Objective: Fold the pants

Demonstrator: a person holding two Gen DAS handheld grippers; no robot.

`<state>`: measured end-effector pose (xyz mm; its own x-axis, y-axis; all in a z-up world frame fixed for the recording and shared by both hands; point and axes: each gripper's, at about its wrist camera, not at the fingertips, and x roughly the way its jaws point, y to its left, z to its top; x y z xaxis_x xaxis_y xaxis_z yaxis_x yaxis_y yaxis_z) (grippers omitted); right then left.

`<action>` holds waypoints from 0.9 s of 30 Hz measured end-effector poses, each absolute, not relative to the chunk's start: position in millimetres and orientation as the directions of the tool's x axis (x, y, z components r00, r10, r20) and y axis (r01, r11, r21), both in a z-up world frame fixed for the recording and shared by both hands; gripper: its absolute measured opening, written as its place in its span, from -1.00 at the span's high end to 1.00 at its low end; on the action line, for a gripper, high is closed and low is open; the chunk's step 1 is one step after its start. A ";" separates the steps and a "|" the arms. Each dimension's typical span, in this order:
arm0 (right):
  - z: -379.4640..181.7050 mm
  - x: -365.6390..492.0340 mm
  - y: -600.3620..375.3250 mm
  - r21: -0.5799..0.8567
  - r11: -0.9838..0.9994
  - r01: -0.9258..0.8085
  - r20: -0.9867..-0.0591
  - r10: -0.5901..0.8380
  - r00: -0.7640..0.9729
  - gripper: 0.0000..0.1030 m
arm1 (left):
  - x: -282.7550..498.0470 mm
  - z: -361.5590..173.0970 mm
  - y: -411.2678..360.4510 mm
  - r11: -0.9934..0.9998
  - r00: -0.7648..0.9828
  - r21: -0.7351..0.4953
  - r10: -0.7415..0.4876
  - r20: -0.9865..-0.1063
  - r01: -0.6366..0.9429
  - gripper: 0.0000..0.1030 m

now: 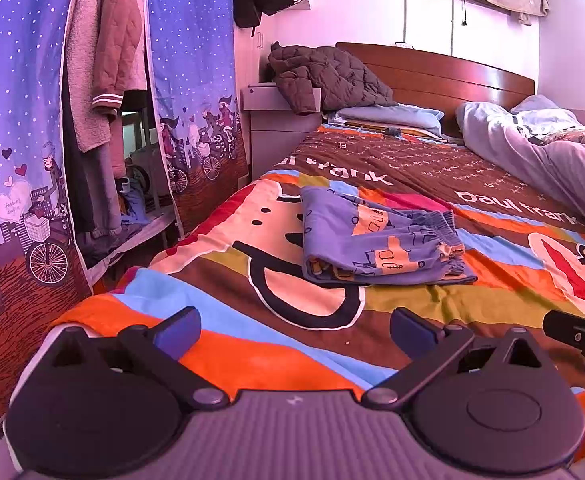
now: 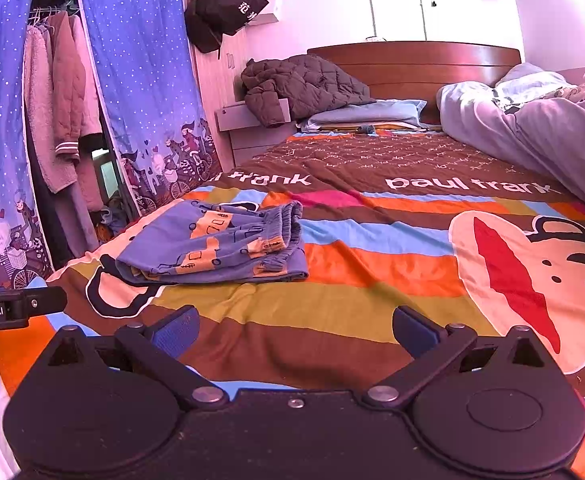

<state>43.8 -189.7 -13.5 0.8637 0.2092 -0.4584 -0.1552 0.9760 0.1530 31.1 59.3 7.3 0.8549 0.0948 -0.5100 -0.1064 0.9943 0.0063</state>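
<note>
The blue patterned pants [image 1: 380,240] lie folded into a compact stack on the striped bedspread [image 1: 292,344], elastic waistband to the right. In the right wrist view the same pants [image 2: 216,246] sit ahead and to the left. My left gripper [image 1: 294,330] hovers low over the bedspread, well short of the pants, open with nothing between its blue pads. My right gripper [image 2: 296,332] is likewise open and empty, to the right of the pants and nearer than them. Part of the right gripper's body [image 1: 580,336] shows at the left view's right edge.
A grey duvet [image 2: 532,132] is heaped along the bed's right side. A dark quilted jacket [image 2: 300,88] rests on a nightstand by the wooden headboard [image 2: 412,60]. Left of the bed, a fabric wardrobe [image 1: 20,140] with hanging clothes stands close to the bed edge.
</note>
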 end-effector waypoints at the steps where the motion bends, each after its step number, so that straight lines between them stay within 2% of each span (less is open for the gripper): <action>1: -13.7 44.0 -189.6 0.154 0.976 -0.154 -0.459 0.209 0.864 -0.99 | 31.0 7.5 59.5 0.994 0.855 0.006 0.095 -0.510 -0.106 -0.99; 27: -15.4 44.8 -190.6 0.157 0.975 -0.155 -0.464 0.212 0.860 -0.99 | 29.6 8.3 59.9 0.993 0.857 -0.003 0.098 -0.507 -0.115 -0.99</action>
